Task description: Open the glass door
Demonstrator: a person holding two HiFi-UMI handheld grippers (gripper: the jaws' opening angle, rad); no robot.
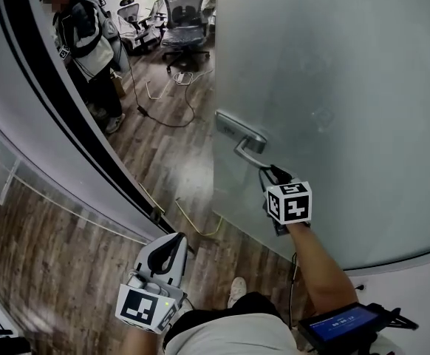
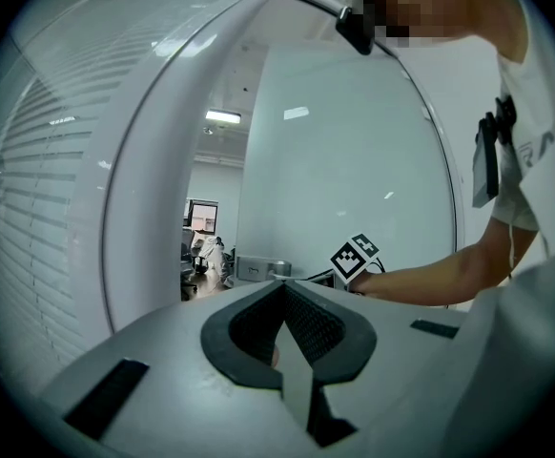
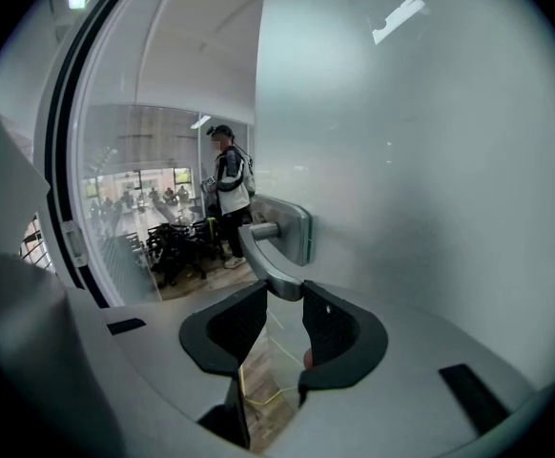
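Nearest: grey two-jaw left gripper [image 2: 283, 294]. Jaws pressed together on nothing, held low by the hip, well apart from the door. Not in play.

Out at arm's reach: right gripper [image 3: 285, 299]. Clamped on the free end of the brushed-metal lever handle [image 3: 263, 256], with a dark ribbed pad on each side of the lever and no gap showing. Checkered marker cube [image 1: 289, 202] just behind the grip.

Lever mounted on a rectangular metal backplate [image 1: 233, 128] near the free edge of the tall frosted glass door [image 1: 333, 87]. Can't tell whether the lever is pressed down.

Door position: already ajar. Clear gap between its free edge and the black-edged curved white wall [image 1: 60, 102] on the left, with brown wood-plank floor [image 1: 163, 154] visible through it.

Beyond the gap: loose cables [image 1: 163, 117] on the floor, a person in a black-and-white jacket [image 1: 82, 35] standing by the wall, and grey mesh office chairs [image 1: 184, 13] furthest back.

Progress call: handle gripped and latch evidently cleared, so roughly midway. Left to do: swing the door wider, then let go of the lever. Gap looks passable but not full. Worth minding the cables and the person on the far side.
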